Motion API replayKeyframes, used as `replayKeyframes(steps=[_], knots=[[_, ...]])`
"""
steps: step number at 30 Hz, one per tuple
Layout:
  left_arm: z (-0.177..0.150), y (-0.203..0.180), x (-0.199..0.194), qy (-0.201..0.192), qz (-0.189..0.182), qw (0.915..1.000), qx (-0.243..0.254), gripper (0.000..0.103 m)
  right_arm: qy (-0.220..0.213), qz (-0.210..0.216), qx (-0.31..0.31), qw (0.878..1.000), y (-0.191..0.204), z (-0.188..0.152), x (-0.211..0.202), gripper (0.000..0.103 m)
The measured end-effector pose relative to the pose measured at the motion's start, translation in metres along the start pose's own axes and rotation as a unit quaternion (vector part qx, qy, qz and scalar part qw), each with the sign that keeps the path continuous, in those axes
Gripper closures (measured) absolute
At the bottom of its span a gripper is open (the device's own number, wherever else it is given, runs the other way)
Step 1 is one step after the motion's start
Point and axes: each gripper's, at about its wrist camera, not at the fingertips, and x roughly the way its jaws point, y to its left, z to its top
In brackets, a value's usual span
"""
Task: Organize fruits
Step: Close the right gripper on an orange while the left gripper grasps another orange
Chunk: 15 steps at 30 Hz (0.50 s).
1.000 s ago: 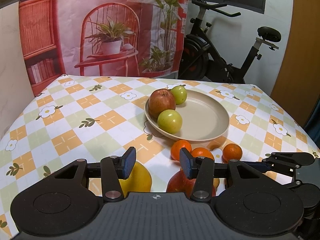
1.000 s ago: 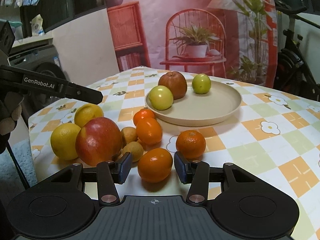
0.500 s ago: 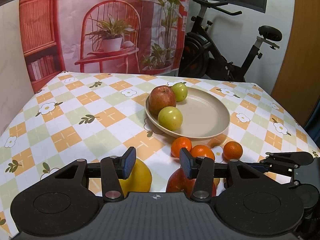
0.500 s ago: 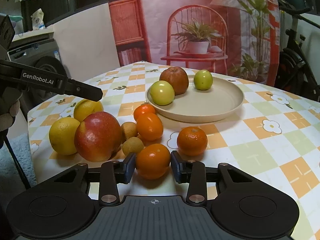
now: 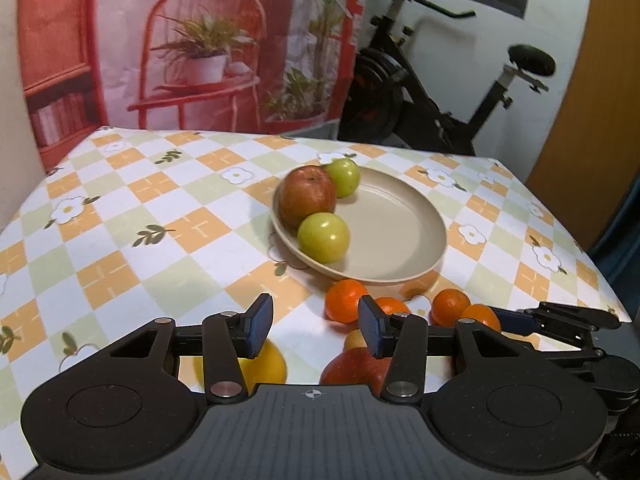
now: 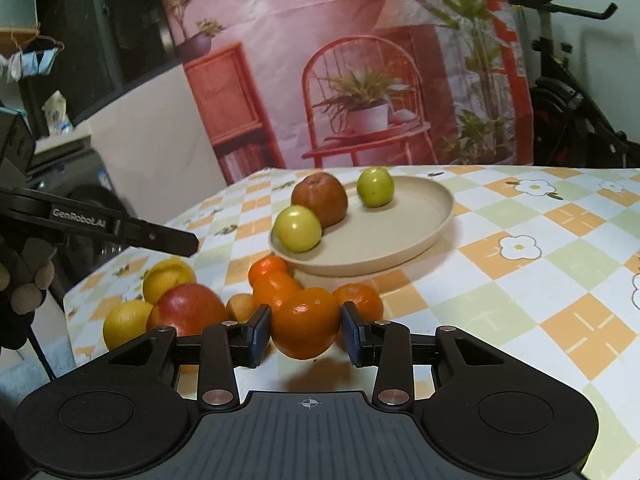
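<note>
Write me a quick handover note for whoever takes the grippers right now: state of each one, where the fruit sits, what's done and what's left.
Right hand-held gripper: shut on an orange, apparently just off the cloth.
Left hand-held gripper: open, holding nothing, hovering over the near fruit pile.
Plate: holds a red apple and two green apples; the rest of it is bare.
Left on the tablecloth: three more oranges, a second red apple, two yellow citrus and at least one small brown fruit.
Next, probably: carry the held orange to the plate, then the others.

Checked tablecloth (image 5: 168, 216) — beige plate (image 5: 404, 236), loose oranges (image 6: 276, 286), lemons (image 6: 168, 276).
</note>
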Motion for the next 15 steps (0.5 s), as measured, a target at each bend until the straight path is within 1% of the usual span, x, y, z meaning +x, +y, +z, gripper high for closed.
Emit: replayKeyframes(steps=[3,6,10,15], knots=[[0.007,-0.006,0.011,0.009,-0.009,0.9998,0.017,0.054,-0.009,-0.001,0.009,1.0,-0.003,0.0,-0.002,0.068],[0.016,-0.005,0.027,0.023,-0.019,0.9994,0.016,0.06,-0.017,-0.001,0.019,1.0,-0.005,0.0,-0.004,0.068],[0.025,0.005,0.047,0.059,-0.048,0.9969,-0.021,0.061,-0.023,0.0,0.026,0.999,-0.008,0.0,-0.006,0.068],[0.027,0.014,0.065,0.086,-0.063,0.9925,-0.059,0.061,-0.026,0.001,0.03,0.999,-0.009,0.0,-0.006,0.068]])
